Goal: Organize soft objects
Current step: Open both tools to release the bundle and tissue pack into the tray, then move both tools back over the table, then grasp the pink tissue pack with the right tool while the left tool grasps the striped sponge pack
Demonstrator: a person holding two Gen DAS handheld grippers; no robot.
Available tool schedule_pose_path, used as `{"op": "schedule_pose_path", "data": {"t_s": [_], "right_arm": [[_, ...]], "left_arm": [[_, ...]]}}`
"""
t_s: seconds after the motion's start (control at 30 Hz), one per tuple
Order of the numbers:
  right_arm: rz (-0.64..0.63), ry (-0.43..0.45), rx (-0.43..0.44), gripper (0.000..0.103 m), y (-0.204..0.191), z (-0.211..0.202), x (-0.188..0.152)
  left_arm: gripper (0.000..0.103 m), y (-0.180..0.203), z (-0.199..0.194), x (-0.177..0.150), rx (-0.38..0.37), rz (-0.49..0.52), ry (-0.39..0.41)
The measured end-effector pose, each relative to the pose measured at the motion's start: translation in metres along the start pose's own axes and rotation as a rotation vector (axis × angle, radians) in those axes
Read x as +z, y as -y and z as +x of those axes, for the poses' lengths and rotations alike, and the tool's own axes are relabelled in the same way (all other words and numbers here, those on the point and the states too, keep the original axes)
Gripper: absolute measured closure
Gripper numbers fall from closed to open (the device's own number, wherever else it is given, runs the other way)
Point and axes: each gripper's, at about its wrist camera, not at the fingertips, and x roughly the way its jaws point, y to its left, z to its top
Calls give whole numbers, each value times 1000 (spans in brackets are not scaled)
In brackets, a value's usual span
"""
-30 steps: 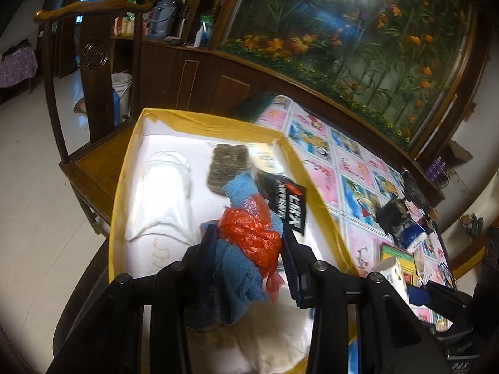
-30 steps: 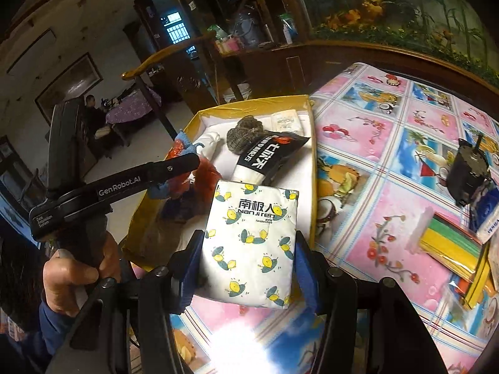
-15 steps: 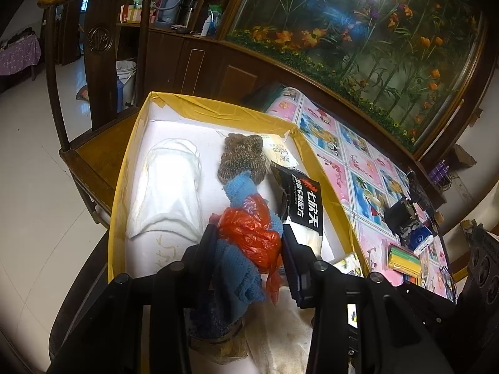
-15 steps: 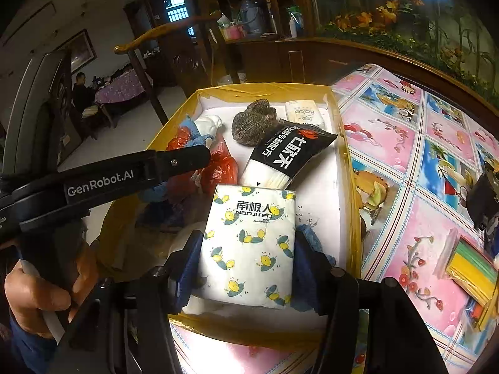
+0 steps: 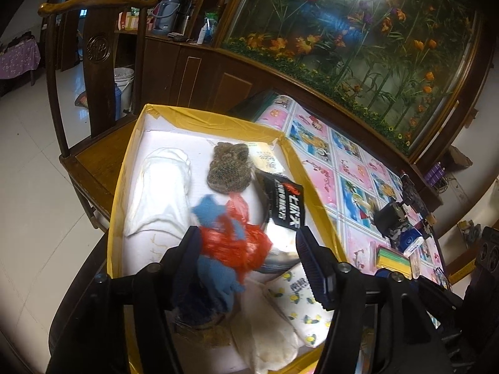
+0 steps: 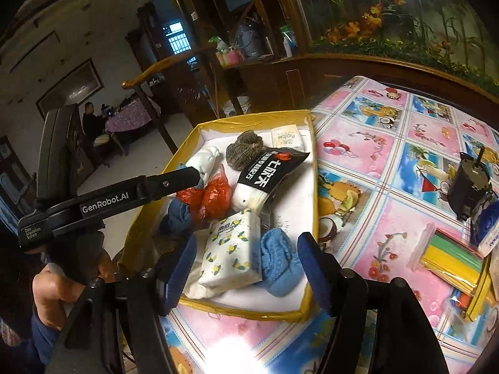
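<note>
A yellow-rimmed white box (image 5: pixel 215 117) (image 6: pixel 249 117) holds soft things. My left gripper (image 5: pixel 246 249) is open; the blue cloth with the red plastic bag (image 5: pixel 234 246) lies between its fingers in the box. My right gripper (image 6: pixel 246 265) is open above the box's near end. The white tissue pack with a lemon print (image 6: pixel 232 251) (image 5: pixel 299 308) lies in the box, free of the fingers, beside a blue towel (image 6: pixel 279 258). Further in lie a black-labelled sock pack (image 6: pixel 265 174), a brown knit piece (image 6: pixel 244 151) and a white roll (image 5: pixel 162 190).
The box sits at the edge of a table with a pink picture cloth (image 6: pixel 389 168). A black motor-like object (image 6: pixel 471 191) and a yellow-green packet (image 6: pixel 452 258) lie at the right. A wooden chair (image 5: pixel 93 71) stands beyond the box. The left gripper crosses the right wrist view (image 6: pixel 124 198).
My right gripper moved over the box, opened and let go of the tissue pack, which now lies inside. My left gripper opened wider; the blue cloth and red bag slumped in the box.
</note>
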Motion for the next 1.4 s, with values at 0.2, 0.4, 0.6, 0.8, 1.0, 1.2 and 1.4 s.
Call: {"op": "schedule_pose_path", "data": {"t_s": [0.2,0.4,0.6,0.8,1.0,1.2,1.4], "right_arm": [[86,68,-29,31,52,-46,-6],[205,130,-107,29,126,-92,-20],[337,155,-203,29,206,-123,-39],[439,110,-275,29,282,-120,-34],[457,-6,-132,29,297,-96,-39],[269,-66,-81,18,242,-115,-46],[178,-112,-217,18,230,-107,-52]], "left_arm": [[40,28,-9,-2,-31,51,8],[40,76,-8,-12,-71,150,-10],[39,133,10,-30,-116,261,-71],[38,187,36,-54,-165,361,-143],[38,210,49,-66,-184,413,-184],[31,217,57,-59,-189,440,-211],[24,249,81,-55,-224,528,-271]]}}
